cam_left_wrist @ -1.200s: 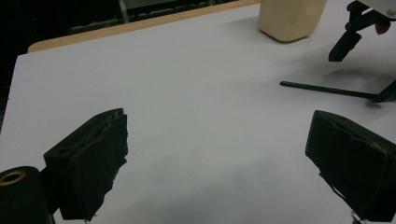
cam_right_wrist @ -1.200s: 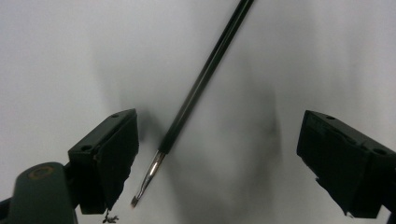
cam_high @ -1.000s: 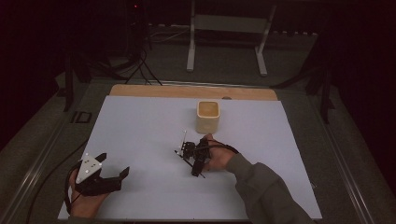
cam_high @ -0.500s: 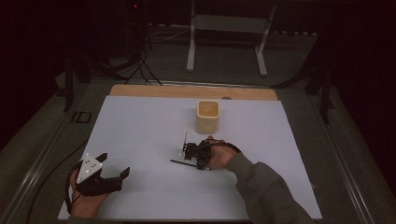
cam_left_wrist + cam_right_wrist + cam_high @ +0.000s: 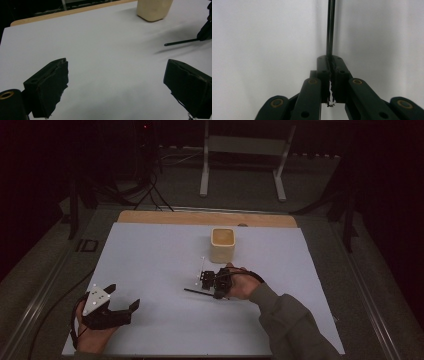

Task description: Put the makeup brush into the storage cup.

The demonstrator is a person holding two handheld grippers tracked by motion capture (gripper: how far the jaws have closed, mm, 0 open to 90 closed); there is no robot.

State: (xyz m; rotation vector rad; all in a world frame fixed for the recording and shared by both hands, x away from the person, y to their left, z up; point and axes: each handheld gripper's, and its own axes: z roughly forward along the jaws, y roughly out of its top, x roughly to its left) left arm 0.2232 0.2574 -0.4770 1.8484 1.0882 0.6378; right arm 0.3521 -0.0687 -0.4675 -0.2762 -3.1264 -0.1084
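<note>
I am gripping a thin black rod (image 5: 330,27) in my right gripper (image 5: 216,285), with the jaws clamped together on it. In the right gripper view the two jaws are meeting flush, and the rod is emerging from between them and running straight ahead over the white table sheet (image 5: 155,265). Those jaws have just been closing, and the rod is sitting between them.

From the high view, the rod (image 5: 197,292) is projecting from the right gripper toward the left side of the sheet, lying low and close to level over the surface; I cannot tell whether its free tip is touching the sheet. In the left gripper view the same rod (image 5: 180,42) is showing at the upper right, casting a faint shadow just beneath it.

My left gripper (image 5: 117,307) is resting at the near left part of the sheet, with its jaws standing wide apart and gripping nothing. In the left gripper view, bare white sheet is lying between them.

A cream-coloured cup (image 5: 222,245) is standing upright on the sheet, beyond my right hand (image 5: 240,282) and near it, not touching the gripper. The cup (image 5: 153,10) is also appearing at the top of the left gripper view. A wooden strip (image 5: 200,217) is running along the far edge of the sheet.
</note>
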